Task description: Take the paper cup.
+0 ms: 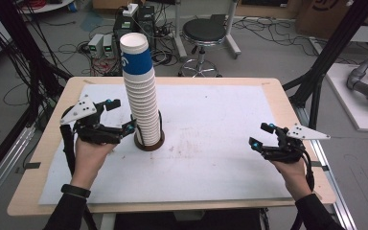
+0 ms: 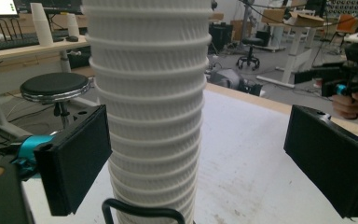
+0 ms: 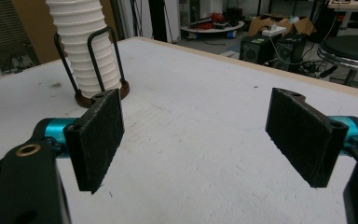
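We see the left claw (image 1: 121,115) spread wide beside the tall stack of paper cups (image 1: 141,100), gripping nothing; the stack stands in its wire holder (image 1: 149,141) on the counter (image 1: 220,143). The right claw (image 1: 261,135) hovers open and empty, well apart.

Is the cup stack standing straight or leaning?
Leaning a little. In the high view the cup stack tilts left toward its top, while its foot sits in the wire holder. The left gripper is open beside it.

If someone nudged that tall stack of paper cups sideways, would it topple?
Probably easily. The cup stack stands tall and narrow and already leans, so a push near the top would likely tip it. The wire holder braces only its bottom. Thin ribbed paper suggests the cups are light and crushable.
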